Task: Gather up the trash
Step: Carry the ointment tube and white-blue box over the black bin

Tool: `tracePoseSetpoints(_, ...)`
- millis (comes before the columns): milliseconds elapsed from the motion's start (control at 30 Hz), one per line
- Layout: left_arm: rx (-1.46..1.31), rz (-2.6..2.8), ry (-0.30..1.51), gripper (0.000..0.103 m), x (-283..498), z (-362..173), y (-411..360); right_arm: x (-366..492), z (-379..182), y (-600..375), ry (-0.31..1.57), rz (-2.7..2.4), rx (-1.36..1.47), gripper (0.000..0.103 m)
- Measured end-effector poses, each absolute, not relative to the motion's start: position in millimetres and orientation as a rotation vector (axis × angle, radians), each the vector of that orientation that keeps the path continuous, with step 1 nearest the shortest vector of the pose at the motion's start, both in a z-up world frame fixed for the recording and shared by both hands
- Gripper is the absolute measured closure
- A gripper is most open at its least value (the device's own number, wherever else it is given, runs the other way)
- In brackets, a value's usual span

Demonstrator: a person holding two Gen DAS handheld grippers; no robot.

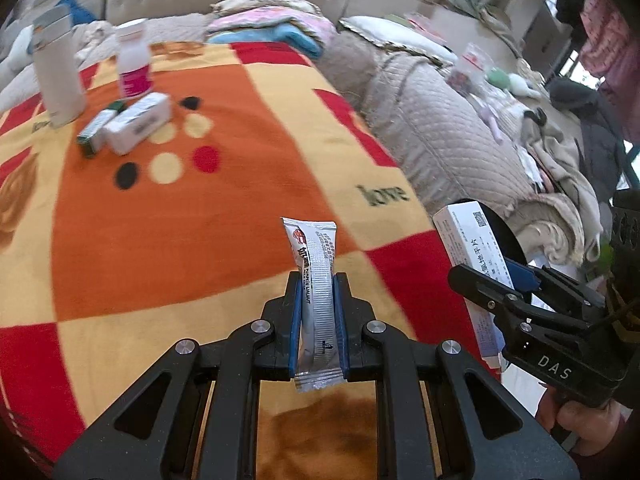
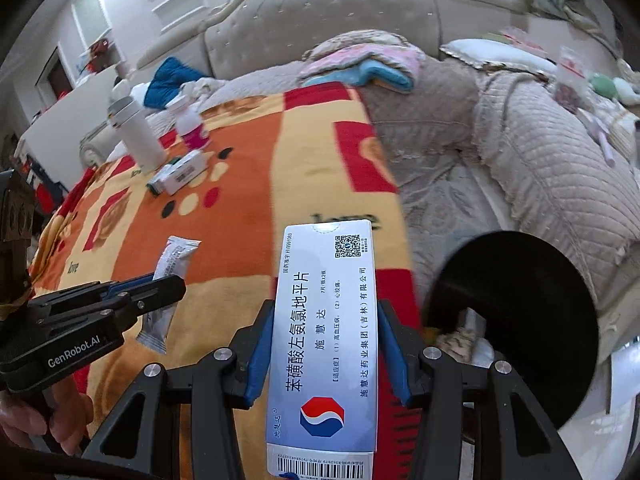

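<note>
— So, what does the left gripper (image 1: 319,320) have?

— Its blue-padded fingers are pinched on a slim silver foil sachet (image 1: 316,300) with black and red print. The sachet stands upright between the pads, its top end poking above the fingertips and its crimped bottom end hanging below them. From the right wrist view the same sachet (image 2: 168,292) shows tilted in the left gripper (image 2: 160,280), above the orange, red and yellow patterned blanket (image 2: 240,168).

— And the right gripper (image 2: 322,344)?

— Clamped on a flat white and pale blue medicine carton (image 2: 324,340) with black Chinese lettering, a QR code near its far end and a red-and-blue round logo near the camera. The pads press on its two long edges. In the left wrist view the carton (image 1: 468,240) and the right gripper (image 1: 516,284) sit off the blanket's right edge.

— Where is the bin?

— A round black opening (image 2: 516,320) lies just right of the carton, beside the quilted beige sofa cover (image 2: 552,184); what it belongs to I cannot tell.

— Anything else on the blanket?

— At the far side: a tall white flask (image 1: 56,76) standing upright, a white bottle with a pink label (image 1: 134,64), a white rectangular box (image 1: 138,122) lying flat, and a small green-and-white box (image 1: 96,128) touching it.
</note>
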State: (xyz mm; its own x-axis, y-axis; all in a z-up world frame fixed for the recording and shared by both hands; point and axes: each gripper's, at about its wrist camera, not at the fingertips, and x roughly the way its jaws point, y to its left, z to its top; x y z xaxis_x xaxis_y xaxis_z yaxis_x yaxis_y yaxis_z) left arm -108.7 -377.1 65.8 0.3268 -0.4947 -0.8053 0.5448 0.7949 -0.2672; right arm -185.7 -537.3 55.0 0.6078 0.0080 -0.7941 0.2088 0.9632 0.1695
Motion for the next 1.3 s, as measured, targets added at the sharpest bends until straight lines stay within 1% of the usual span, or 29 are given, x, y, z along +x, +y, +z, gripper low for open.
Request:
tracePoseSetpoints(467,0.142,-0.809,1.052,0.090,-135.9,61.4,-469.6,-229.1,47.4,-611.6,0.906,-0.270,0.325,0.055)
tracePoseSetpoints(667,0.161,-0.842,1.066,0.090,-141.4,56.7,-494.7,-240.7,42.7,-633.9,0.909,-0.320,0.337,0.055)
tracePoseSetpoints(1300,0.194,-0.890,1.090,0.090,-144.5,43.0,-527.1,-247.3,28.4,-663.4,0.922,-0.369,0.389,0.055)
